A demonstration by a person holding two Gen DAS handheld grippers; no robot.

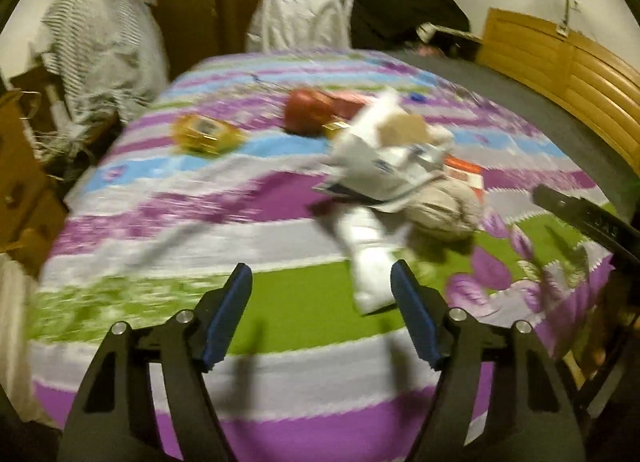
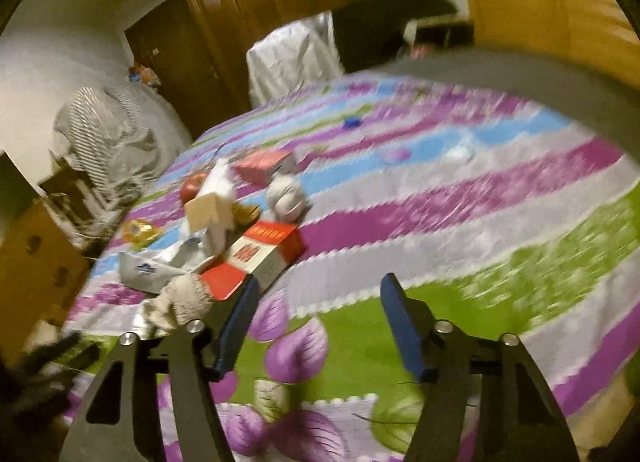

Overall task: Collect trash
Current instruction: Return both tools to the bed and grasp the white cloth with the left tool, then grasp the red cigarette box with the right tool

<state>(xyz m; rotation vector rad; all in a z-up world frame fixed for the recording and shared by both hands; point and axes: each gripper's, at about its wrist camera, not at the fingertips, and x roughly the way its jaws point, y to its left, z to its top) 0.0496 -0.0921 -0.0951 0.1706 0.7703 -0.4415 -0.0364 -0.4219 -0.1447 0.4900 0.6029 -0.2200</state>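
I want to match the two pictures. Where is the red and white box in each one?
Left wrist view: red and white box right of centre, mostly hidden behind the crumpled white paper.
Right wrist view: left of centre, in plain sight, just beyond the left finger.
Shared landmark: the yellow wrapper near the bedspread's left edge.

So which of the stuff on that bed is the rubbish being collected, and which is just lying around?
Looks like trash:
- red and white carton
- crumpled white paper
- yellow wrapper
- paper ball

Probably just lying about:
- striped bedspread
- striped laundry heap
- white cloth beyond the bed
- wooden headboard
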